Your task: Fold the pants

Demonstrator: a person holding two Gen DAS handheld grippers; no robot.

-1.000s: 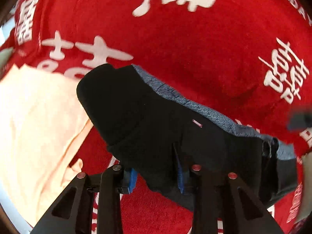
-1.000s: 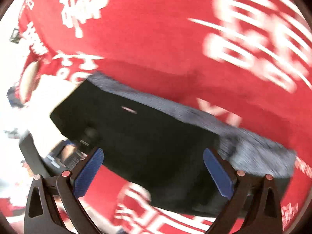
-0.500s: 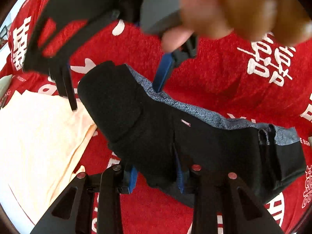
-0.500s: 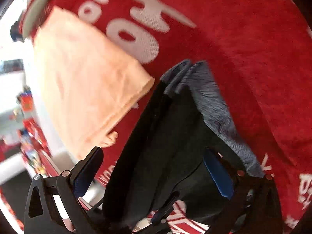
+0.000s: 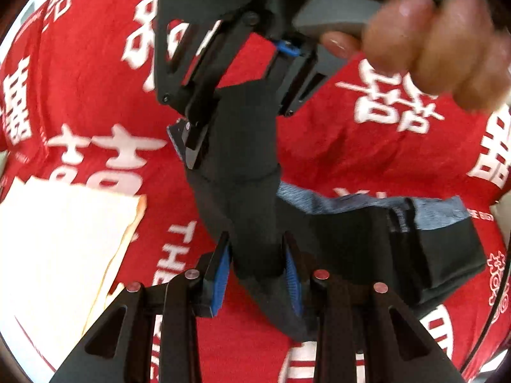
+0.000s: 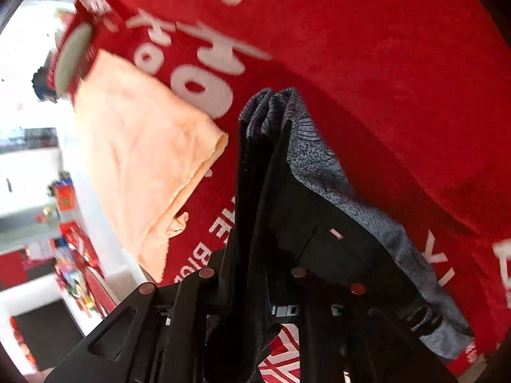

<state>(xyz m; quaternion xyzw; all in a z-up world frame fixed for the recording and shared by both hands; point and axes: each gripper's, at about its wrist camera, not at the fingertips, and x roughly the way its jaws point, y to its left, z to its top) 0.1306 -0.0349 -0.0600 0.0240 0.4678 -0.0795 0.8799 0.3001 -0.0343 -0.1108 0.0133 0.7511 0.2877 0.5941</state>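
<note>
**Op:** Pants [image 5: 252, 210] have a second grip on them now. A second ago only the left gripper [image 5: 258, 269] was pinching the near edge; since then the right gripper [image 5: 238, 118] has swung in over the far end and its jaws have just been closing, with black cloth bunched between them.

**Lead:** So both are clamped?

**Op:** Left one is closed on the dark fabric, blue pads either side of it. Right one looks closed on the far end too, though its own view is crowded with black cloth and the pads are hidden, so I'd call that likely rather than certain.

**Lead:** What does it mean for the fold?

**Op:** With both ends held, the strip between them is lifted off the red cloth [image 5: 319, 146], ready, I'd judge, to be carried over the part lying flat at right, where the grey waistband [image 5: 424, 209] shows.

**Lead:** Anything in the way?

**Op:** From the left: a peach garment [image 5: 64, 239] lies just beside the pants, close enough to get dragged. At right, only the person's hand [image 5: 437, 51] on the handle.
</note>
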